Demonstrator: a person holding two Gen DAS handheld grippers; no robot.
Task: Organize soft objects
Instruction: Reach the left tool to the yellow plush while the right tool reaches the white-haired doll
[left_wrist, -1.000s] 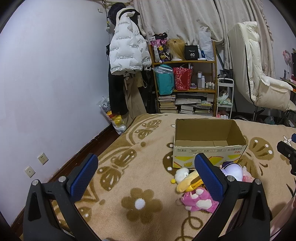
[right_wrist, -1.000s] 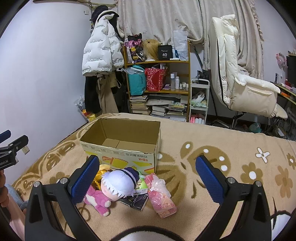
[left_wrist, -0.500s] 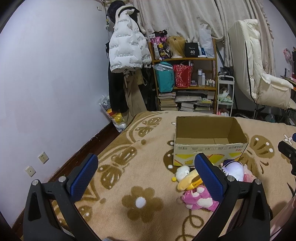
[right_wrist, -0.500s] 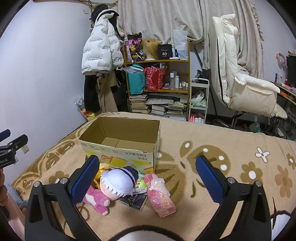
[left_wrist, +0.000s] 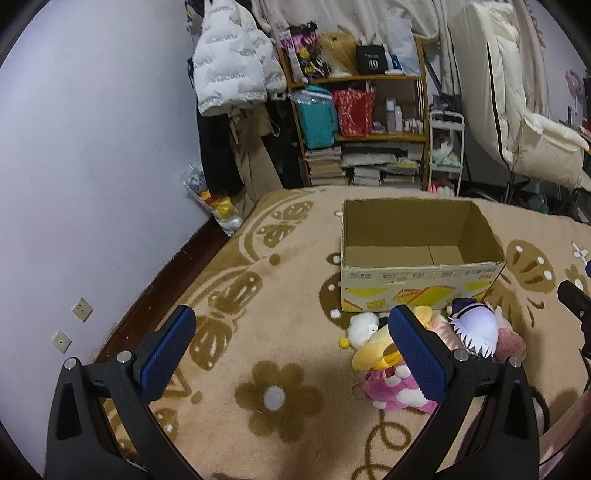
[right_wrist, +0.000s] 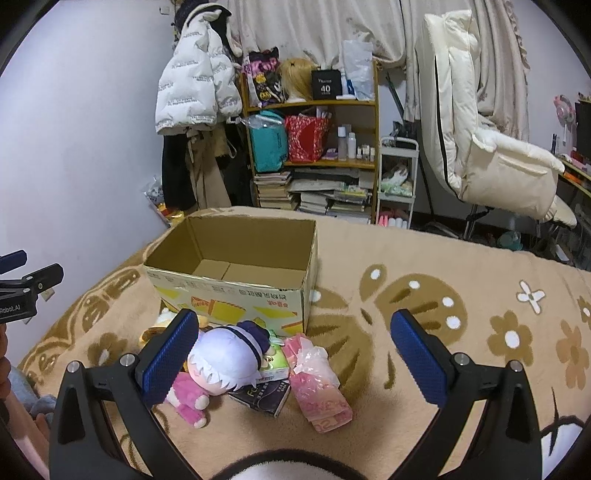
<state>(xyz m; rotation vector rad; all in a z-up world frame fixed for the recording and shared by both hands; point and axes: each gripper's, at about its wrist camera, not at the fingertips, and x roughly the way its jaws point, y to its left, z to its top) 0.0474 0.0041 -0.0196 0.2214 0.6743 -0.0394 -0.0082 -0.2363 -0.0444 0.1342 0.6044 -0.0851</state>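
An open cardboard box (left_wrist: 421, 254) stands on the brown flowered blanket (left_wrist: 258, 295); its inside is bare cardboard, as the right wrist view (right_wrist: 240, 266) also shows. In front of it lies a pile of soft things: a white-haired plush doll (right_wrist: 225, 360), a pink plush (left_wrist: 391, 384), a yellow and white duck plush (left_wrist: 369, 343) and a pink plastic-wrapped packet (right_wrist: 317, 376). My left gripper (left_wrist: 291, 354) is open and empty, just left of the pile. My right gripper (right_wrist: 291, 354) is open and empty, above the pile's right side.
A dark book (right_wrist: 262, 393) and a green packet (right_wrist: 275, 363) lie under the doll. A bookshelf (right_wrist: 314, 147), a hanging white jacket (right_wrist: 192, 81) and a cream chair (right_wrist: 491, 147) stand behind the bed. A wall (left_wrist: 92, 166) runs along the left.
The left view has tilted down and drawn slightly nearer to the pile. The right gripper has hardly moved. Both stay open.
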